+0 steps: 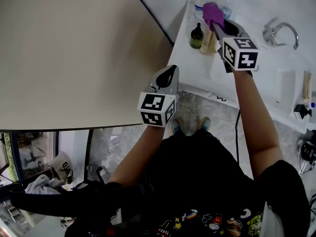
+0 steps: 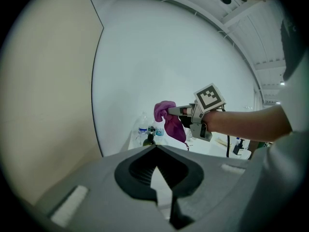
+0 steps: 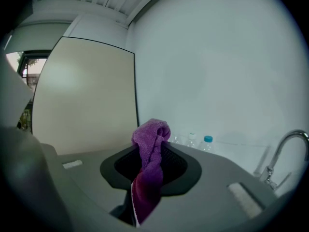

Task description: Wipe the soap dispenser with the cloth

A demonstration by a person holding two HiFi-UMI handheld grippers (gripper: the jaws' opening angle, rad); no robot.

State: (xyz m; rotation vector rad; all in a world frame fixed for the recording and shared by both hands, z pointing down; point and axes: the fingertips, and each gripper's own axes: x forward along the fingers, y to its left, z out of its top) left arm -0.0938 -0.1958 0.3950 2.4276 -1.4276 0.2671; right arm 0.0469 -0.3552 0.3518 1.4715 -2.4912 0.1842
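Note:
The soap dispenser [image 1: 196, 36] is a dark bottle with a black pump, standing on the left end of the white counter [image 1: 187, 68]. A purple cloth [image 1: 213, 14] bunches up and hangs from my right gripper [image 1: 216, 21], which is shut on it, just right of the dispenser and above it. In the right gripper view the cloth [image 3: 149, 163] drapes over the jaw tips and the dispenser is hidden. My left gripper [image 1: 170, 72] is shut and holds nothing, at the counter's near edge. In its view the dispenser [image 2: 149, 139] shows beyond the jaws, with the cloth [image 2: 172, 123] above it.
Clear water bottles [image 1: 226, 3] stand behind the dispenser by the wall. A beige item [image 1: 210, 42] sits right beside it. A chrome faucet [image 1: 282, 32] is at the right over the basin. A large beige panel [image 1: 74, 53] fills the left.

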